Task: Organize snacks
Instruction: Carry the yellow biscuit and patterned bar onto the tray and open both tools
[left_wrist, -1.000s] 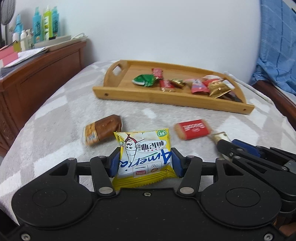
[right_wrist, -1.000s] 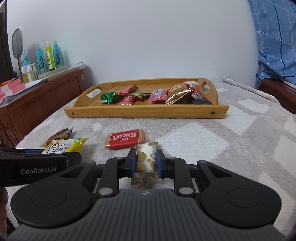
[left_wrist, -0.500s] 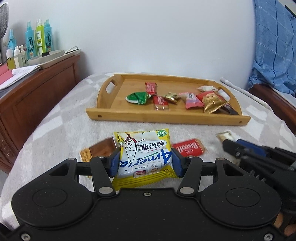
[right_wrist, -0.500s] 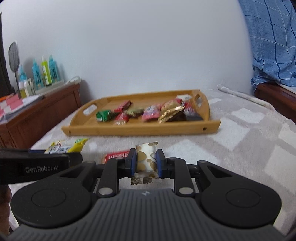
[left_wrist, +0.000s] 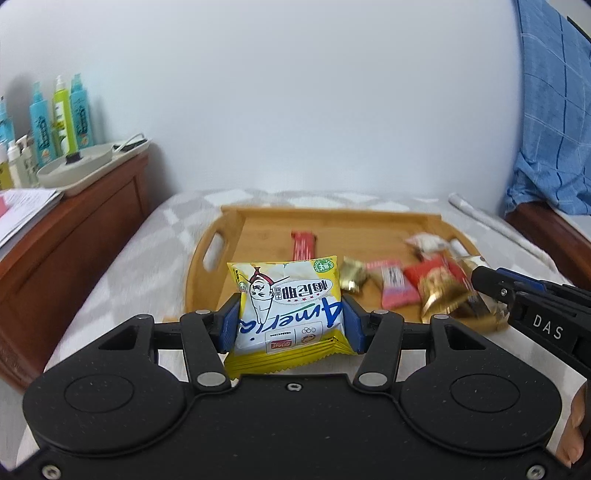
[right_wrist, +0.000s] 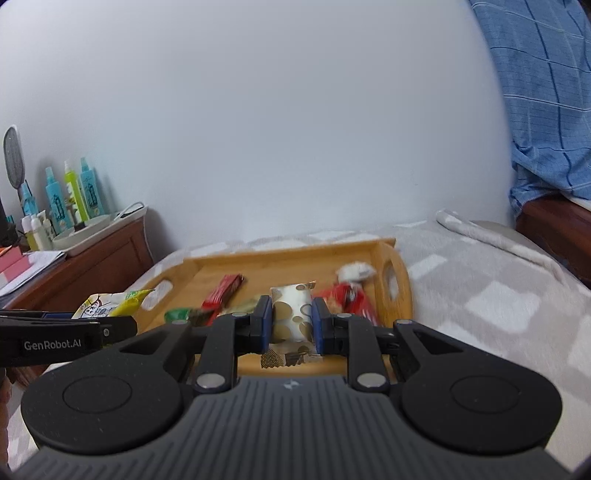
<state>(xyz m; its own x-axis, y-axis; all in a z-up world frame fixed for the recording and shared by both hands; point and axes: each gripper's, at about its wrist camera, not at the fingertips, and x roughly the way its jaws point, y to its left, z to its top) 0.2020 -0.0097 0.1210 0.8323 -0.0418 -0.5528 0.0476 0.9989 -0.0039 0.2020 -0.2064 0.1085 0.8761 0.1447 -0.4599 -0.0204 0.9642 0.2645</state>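
My left gripper (left_wrist: 290, 319) is shut on a yellow and white snack packet (left_wrist: 288, 299) and holds it over the near edge of the wooden tray (left_wrist: 258, 221). My right gripper (right_wrist: 291, 325) is shut on a white candy with gold dots (right_wrist: 293, 314), held above the tray (right_wrist: 288, 258). Several wrapped snacks lie in the tray: a red bar (left_wrist: 303, 243), a gold one (left_wrist: 352, 275), a pink one (left_wrist: 395, 291). The right gripper shows at the right in the left wrist view (left_wrist: 487, 282). The yellow packet also shows in the right wrist view (right_wrist: 110, 302).
The tray sits on a grey and white checked blanket (right_wrist: 480, 295). A wooden cabinet (left_wrist: 74, 240) with bottles (left_wrist: 59, 122) and papers stands at the left. A blue checked cloth (left_wrist: 554, 129) hangs at the right over a wooden frame. A white wall is behind.
Both grippers have lifted and moved forward with their snacks, from above the blanket to over the tray. The loose snacks on the blanket have dropped out of view.
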